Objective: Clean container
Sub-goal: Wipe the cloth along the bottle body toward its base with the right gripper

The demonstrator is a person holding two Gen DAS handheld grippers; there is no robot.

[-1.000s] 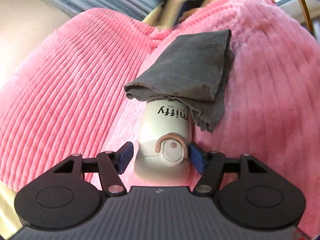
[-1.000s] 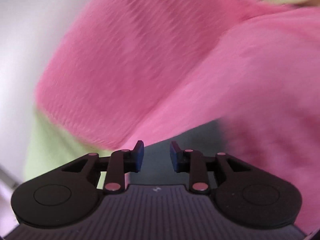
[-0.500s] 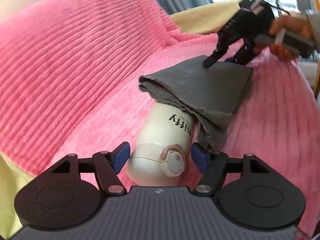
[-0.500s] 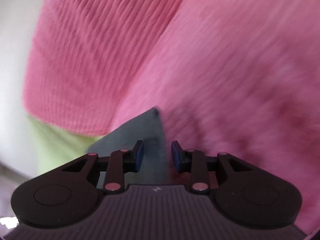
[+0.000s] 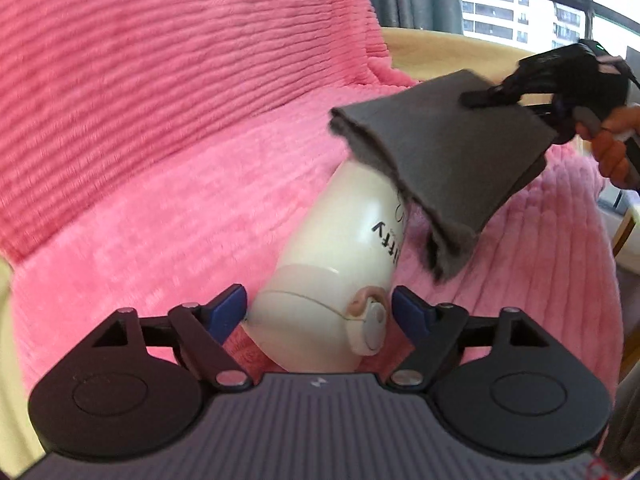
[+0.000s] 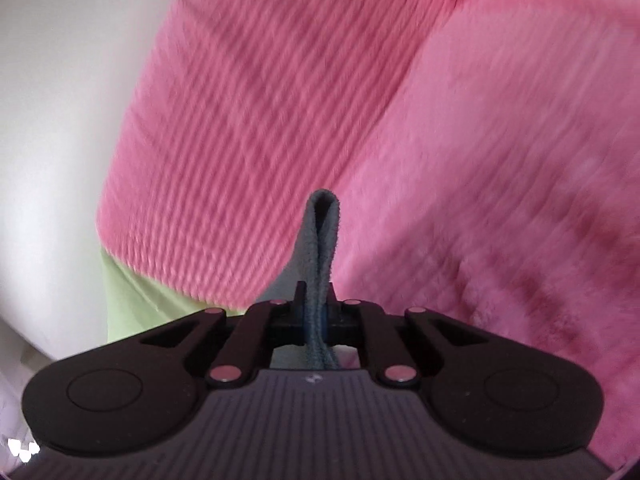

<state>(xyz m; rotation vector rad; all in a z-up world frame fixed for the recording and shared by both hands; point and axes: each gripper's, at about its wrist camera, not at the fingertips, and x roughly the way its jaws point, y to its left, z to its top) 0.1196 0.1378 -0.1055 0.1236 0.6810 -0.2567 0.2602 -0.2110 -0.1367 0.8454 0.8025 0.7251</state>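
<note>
Container: a white bottle (image 5: 340,264) with black lettering lies on its side on the pink ribbed blanket (image 5: 160,140), low in the centre of the left wrist view, its capped end toward the camera and its far end running up and right under the cloth.
Cap: a white lid with a peach-coloured latch (image 5: 368,320) sits between the blue pads.
Left gripper (image 5: 320,310): the jaws have just been opening and stand wide either side of the cap; the right pad is clearly off it, the left pad lies just beside the lid, and whether it touches I cannot tell.
Cloth: a folded grey cloth (image 5: 444,152) in the upper right of the left wrist view, lifted at its far edge, its lower fringe hanging over the bottle's far end.
Right gripper (image 5: 492,94): the jaws have just been closing and now pinch the cloth's edge; in the right wrist view the grey fold (image 6: 320,264) stands up between the nearly closed fingers.
Hand: fingers (image 5: 612,148) grip the right gripper's handle at the right edge of the frame.
Background: window (image 5: 520,8) with buildings at the upper right; white wall (image 6: 60,100) at the left of the right wrist view.
</note>
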